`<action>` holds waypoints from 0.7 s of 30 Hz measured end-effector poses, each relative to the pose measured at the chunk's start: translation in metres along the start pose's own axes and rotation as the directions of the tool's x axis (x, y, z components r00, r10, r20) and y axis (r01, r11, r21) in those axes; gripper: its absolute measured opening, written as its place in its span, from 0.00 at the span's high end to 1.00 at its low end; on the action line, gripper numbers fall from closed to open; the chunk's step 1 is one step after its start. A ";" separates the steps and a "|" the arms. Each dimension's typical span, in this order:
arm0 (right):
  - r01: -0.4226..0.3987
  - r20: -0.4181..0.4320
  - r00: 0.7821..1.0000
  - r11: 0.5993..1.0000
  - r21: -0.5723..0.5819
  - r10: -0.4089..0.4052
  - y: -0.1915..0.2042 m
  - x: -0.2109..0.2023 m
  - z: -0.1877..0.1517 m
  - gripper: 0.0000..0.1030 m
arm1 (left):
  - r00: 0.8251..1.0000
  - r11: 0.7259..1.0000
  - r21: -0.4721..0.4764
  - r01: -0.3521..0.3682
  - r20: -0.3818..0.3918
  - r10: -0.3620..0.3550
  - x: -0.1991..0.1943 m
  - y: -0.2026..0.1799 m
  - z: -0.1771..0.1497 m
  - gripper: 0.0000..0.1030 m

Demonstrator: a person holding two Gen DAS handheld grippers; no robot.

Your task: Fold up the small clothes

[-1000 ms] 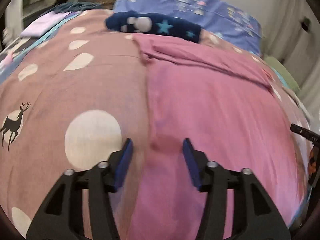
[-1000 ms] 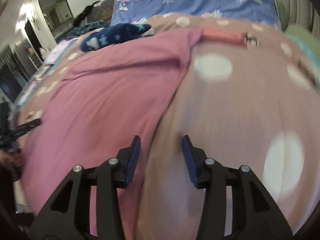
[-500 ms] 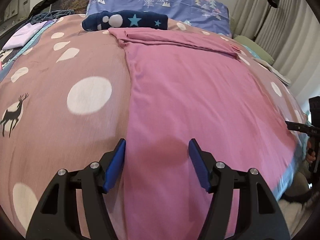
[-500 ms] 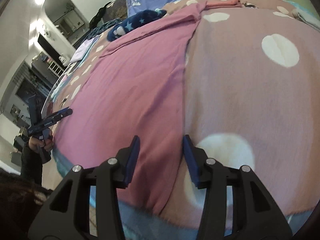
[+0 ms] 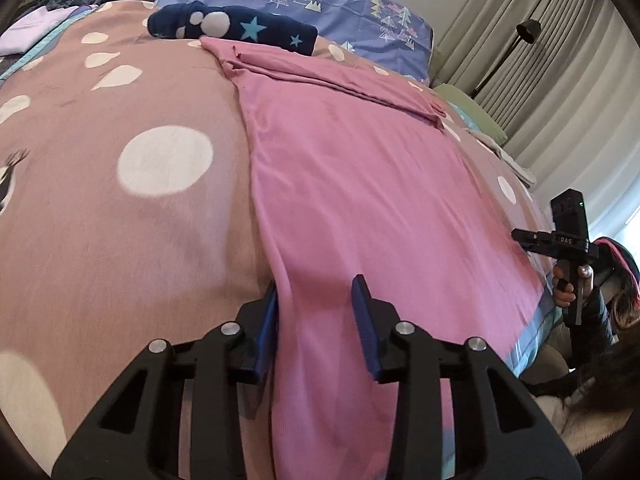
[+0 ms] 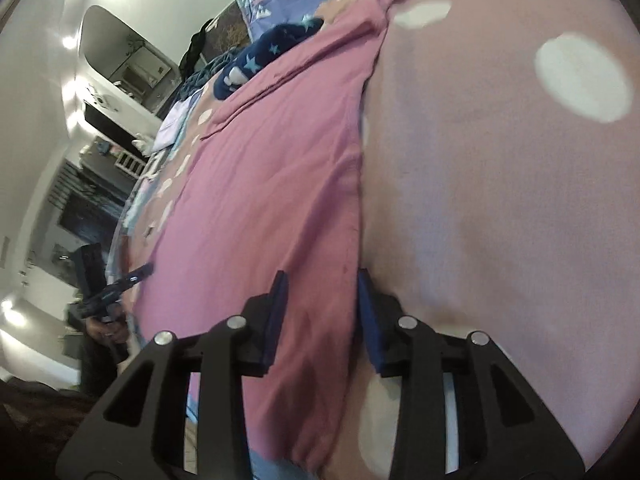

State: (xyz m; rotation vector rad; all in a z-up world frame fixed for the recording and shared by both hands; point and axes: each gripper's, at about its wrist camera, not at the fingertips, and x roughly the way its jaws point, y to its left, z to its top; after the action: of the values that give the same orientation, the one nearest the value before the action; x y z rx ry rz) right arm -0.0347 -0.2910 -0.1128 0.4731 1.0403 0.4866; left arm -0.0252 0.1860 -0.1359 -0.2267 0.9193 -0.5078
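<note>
The pink garment lay spread flat on a bed whose brown cover bore white dots, its far end folded over near a navy star-print cloth and a blue pillow.

In the left wrist view, the left gripper sat at the garment's near left corner. Its jaws had just been closing and stood part open, a raised ridge of the garment's edge between them; the left pad lay against the fabric, the right pad apart from it. At the far right the right gripper showed above the garment's other corner, held by a hand. Grey curtains hung beyond the bed.

In the right wrist view, the right gripper straddled the garment's right edge at the near corner. Its jaws had also just been closing and stood part open, with fabric between them; whether they pinched it could not be told. The left gripper showed blurred at the left, above the bed's edge.
</note>
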 end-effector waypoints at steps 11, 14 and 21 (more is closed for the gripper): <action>-0.100 -0.065 0.992 0.993 0.060 0.104 0.001 0.003 -0.010 0.95 | 1.000 0.999 -0.033 -0.007 0.000 0.007 0.003 0.004 0.001 0.95; -0.140 -0.007 0.990 0.982 0.123 0.142 -0.001 -0.002 -0.004 0.95 | 0.999 0.999 -0.049 -0.017 0.039 0.019 -0.002 -0.003 0.005 0.98; -0.364 0.269 0.896 0.931 -0.007 0.353 0.040 -0.074 0.016 0.96 | 0.943 0.998 0.017 0.055 0.328 -0.057 -0.079 -0.045 0.048 0.99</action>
State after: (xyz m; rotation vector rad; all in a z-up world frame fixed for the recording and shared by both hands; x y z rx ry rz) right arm -0.0582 -0.3052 -0.0314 0.7560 0.7041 0.7080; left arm -0.0408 0.1864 -0.0344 -0.3213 0.5861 -0.5074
